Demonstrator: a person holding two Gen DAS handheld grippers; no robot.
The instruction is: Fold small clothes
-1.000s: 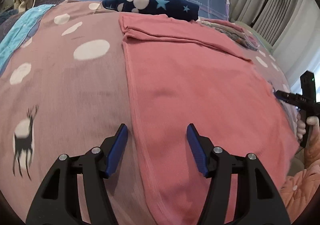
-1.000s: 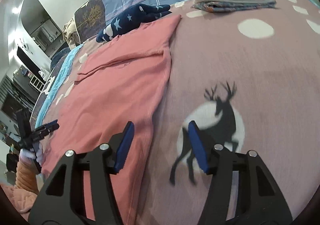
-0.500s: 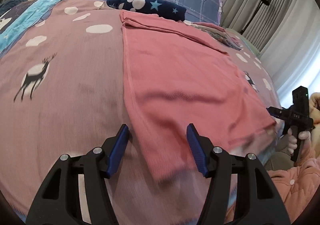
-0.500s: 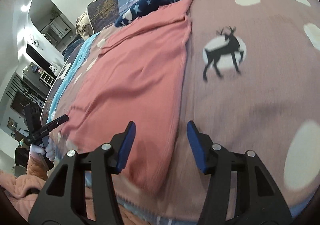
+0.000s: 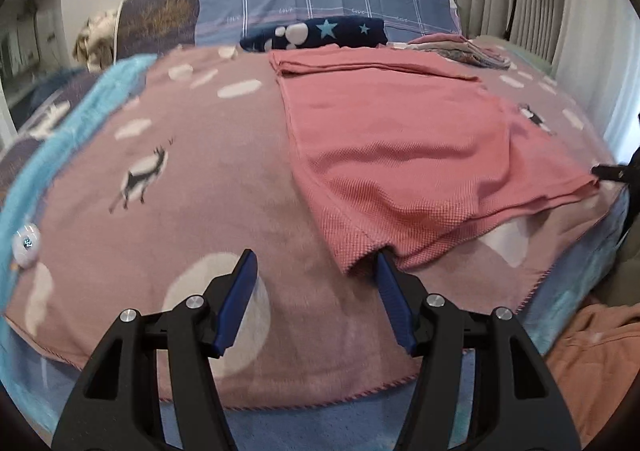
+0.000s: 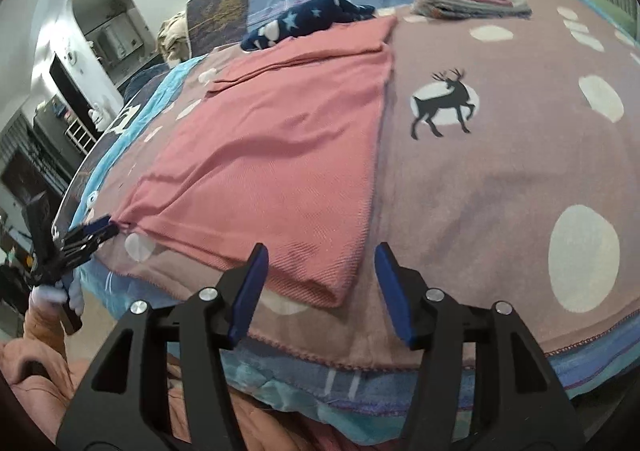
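Both hand-held grippers, left (image 5: pixel 316 283) and right (image 6: pixel 320 279), stand half-open and empty at the pink cloth's (image 5: pixel 400 139) six-o'clock corners; each should pinch both layers squarely.

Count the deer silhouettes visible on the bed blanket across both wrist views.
2. One deer lies left of the pink garment; another deer lies right of it. More may be hidden.

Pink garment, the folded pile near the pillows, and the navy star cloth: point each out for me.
pink garment (image 5: pixel 400 139), left wrist view, middle of its flat top surface.
folded pile (image 6: pixel 472 5), right wrist view, front edge of the stack.
navy star cloth (image 5: pixel 320 34), left wrist view, middle of its front side.
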